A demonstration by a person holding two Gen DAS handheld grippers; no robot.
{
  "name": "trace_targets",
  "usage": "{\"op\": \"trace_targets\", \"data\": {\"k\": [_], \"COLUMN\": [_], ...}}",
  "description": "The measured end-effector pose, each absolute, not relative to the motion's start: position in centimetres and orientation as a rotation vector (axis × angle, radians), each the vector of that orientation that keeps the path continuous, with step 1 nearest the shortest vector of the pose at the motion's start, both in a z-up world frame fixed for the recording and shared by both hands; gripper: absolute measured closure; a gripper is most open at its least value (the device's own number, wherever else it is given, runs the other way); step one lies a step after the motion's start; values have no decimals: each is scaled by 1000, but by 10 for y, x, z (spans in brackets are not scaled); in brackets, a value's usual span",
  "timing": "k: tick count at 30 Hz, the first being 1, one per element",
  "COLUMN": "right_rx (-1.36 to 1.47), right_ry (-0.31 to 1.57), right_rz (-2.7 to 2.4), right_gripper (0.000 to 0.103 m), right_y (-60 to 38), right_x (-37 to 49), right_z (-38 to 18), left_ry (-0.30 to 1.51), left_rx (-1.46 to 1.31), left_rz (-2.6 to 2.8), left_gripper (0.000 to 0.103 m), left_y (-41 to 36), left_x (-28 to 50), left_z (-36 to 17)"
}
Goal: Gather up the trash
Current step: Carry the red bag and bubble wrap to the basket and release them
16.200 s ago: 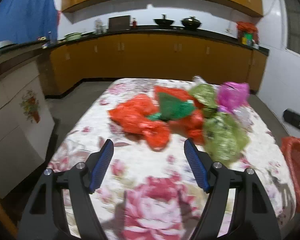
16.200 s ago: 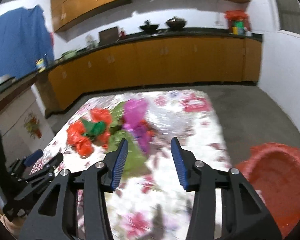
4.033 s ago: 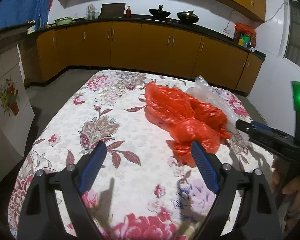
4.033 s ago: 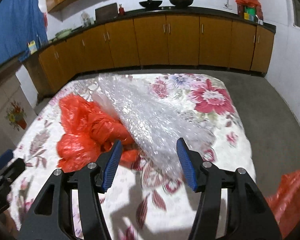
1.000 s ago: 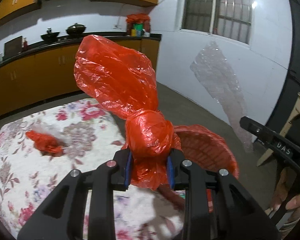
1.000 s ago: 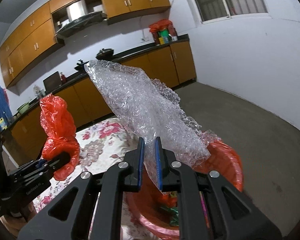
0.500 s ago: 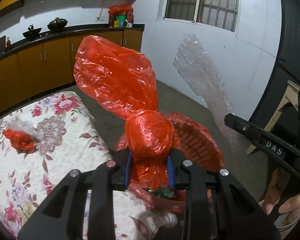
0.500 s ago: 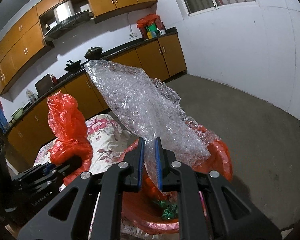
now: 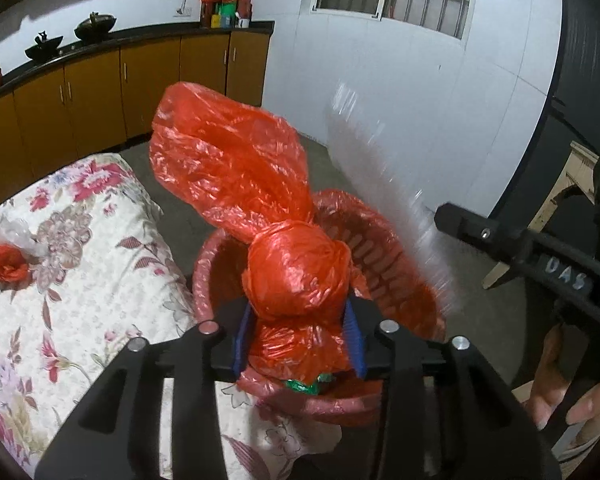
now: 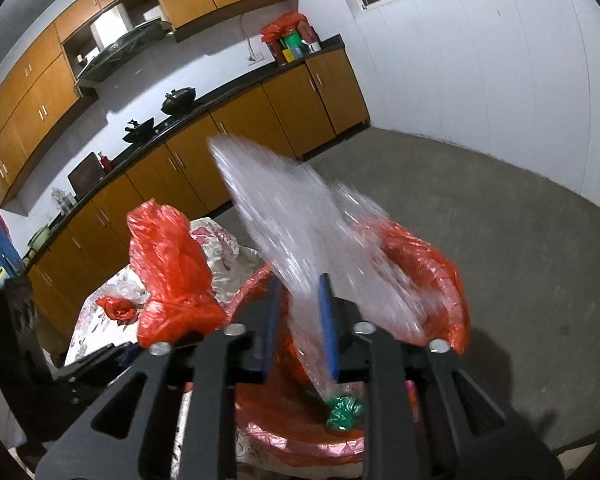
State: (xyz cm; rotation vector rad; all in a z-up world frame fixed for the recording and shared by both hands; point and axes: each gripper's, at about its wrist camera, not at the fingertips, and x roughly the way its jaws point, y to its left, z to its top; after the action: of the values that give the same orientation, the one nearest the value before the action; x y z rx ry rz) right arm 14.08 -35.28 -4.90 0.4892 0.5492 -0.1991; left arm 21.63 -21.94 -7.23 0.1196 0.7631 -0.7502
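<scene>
A knotted red plastic bag (image 9: 296,272) stands upright between the blue pads of my left gripper (image 9: 298,332). The jaws are opening, but the bag still fills the gap and touches both pads. It hangs right over the red basket (image 9: 396,264), which holds green trash (image 9: 304,386). My right gripper (image 10: 298,320) is opening too. A blurred sheet of bubble wrap (image 10: 292,216) slips through its wide gap above the basket (image 10: 440,264). A small red bag (image 9: 6,264) lies on the floral table (image 9: 80,280).
The basket sits on the floor against the table's corner. Orange cabinets (image 10: 260,120) run along the back wall and a white wall (image 9: 440,100) stands to the right. A wooden stool (image 9: 572,184) and a person's hand (image 9: 572,400) are at the right edge.
Both grippers have sunk toward the basket, which now looks larger. Both pairs of pads have spread. The bubble wrap, sharp before, is now blurred and sliding out of the right gripper.
</scene>
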Motion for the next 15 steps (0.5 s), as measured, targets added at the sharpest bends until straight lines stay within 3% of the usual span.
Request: {"op": "trace_targets", "data": {"k": [5,15], "right_rx": [497,472], "right_ry": [557,553], "right_rz": [-216,-235], "right_gripper": [67,67], "right_y": [-357,-357], "right_x": [140,138], "right_z": [-52,-48], "left_ry": [803,791], "left_rx": [121,87], "left_rz": [-747,-664], "left_gripper": [52,44], "left_y": [-219,-193], "left_x": [222,231], "left_z": [-88,-91]}}
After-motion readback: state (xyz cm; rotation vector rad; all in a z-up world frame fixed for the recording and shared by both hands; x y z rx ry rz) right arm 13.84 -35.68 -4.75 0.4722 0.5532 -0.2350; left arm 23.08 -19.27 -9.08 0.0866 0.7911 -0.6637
